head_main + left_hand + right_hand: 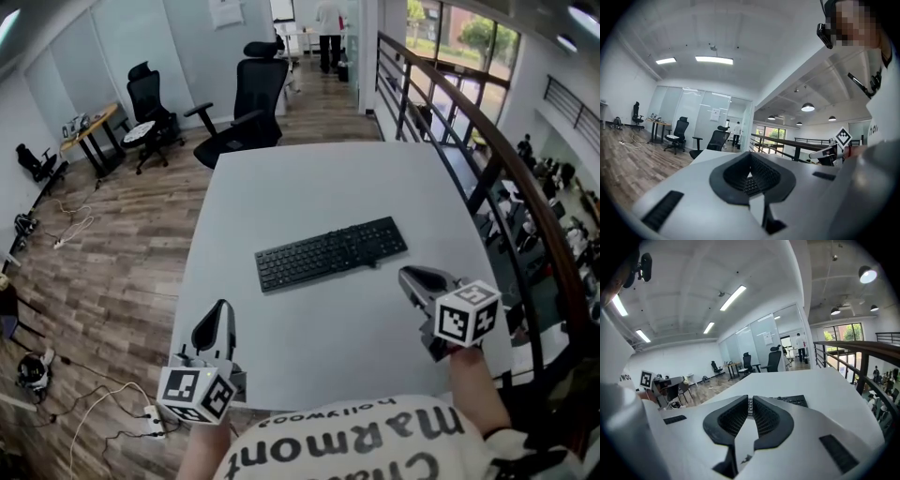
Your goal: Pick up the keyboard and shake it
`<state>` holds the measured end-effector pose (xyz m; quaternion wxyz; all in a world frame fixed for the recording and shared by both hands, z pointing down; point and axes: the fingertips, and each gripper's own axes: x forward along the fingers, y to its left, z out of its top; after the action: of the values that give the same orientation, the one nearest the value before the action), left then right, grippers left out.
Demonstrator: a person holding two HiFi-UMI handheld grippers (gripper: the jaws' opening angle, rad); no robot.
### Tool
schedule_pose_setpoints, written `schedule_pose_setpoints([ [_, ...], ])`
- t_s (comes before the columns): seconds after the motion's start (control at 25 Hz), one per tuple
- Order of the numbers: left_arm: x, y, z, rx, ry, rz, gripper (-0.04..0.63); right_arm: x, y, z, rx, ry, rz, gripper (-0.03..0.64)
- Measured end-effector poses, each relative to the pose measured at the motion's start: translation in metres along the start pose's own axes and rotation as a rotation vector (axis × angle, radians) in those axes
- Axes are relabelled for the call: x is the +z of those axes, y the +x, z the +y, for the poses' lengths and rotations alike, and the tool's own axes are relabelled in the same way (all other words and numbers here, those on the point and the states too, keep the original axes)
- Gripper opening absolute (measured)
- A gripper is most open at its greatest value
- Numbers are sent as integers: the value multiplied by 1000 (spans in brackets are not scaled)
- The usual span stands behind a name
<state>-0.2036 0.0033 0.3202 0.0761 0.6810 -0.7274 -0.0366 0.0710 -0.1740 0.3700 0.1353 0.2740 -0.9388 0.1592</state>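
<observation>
Noting the approach stage: nothing lifted yet. Slim black full-size keyboard lies flat, keys up, about mid-way across the pale grey rectangular table, untouched.

- Left gripper, grey with a marker cube, hovers at the near left edge of the table, well short of the keyboard. Jaws pressed together, nothing between them.
- Right gripper sits near right, just beside the keyboard's right end but apart from it. Jaws all but together, only a thin slit between the ribbed pads, and nothing in that slit.

Keyboard's long axis runs left to right across the table, skewed a little: the right end sits farther away, the left end nearer. Its long near edge faces the person.

Judgement: pick-up not begun. The next move calls for both pairs of jaws to spread first, since closed as they are they cannot take the thin edge. Then one gripper to each short end, allowing for the skew, pinch, and lift level before any shaking.
</observation>
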Motion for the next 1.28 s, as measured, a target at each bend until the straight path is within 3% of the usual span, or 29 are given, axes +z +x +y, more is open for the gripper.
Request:
schedule_pose_setpoints([
  [0.32,-41,28,31,-42,-101,89,3,6,50,32,179,-7,45,55],
  [0.52,-57,50,37,-93,-114,133,3,18,87,49,275,-48,66,55],
  [0.84,-82,74,39,-119,-118,215,7,-12,138,57,372,-223,262,60],
  [0.96,-95,85,33,-135,-122,277,94,-18,165,57,451,-278,358,180],
  [1.12,-126,96,24,-165,-120,389,204,-34,200,58,562,-380,481,235],
  [1.28,-145,102,29,-143,-129,453,274,-51,235,66,717,-401,628,313],
])
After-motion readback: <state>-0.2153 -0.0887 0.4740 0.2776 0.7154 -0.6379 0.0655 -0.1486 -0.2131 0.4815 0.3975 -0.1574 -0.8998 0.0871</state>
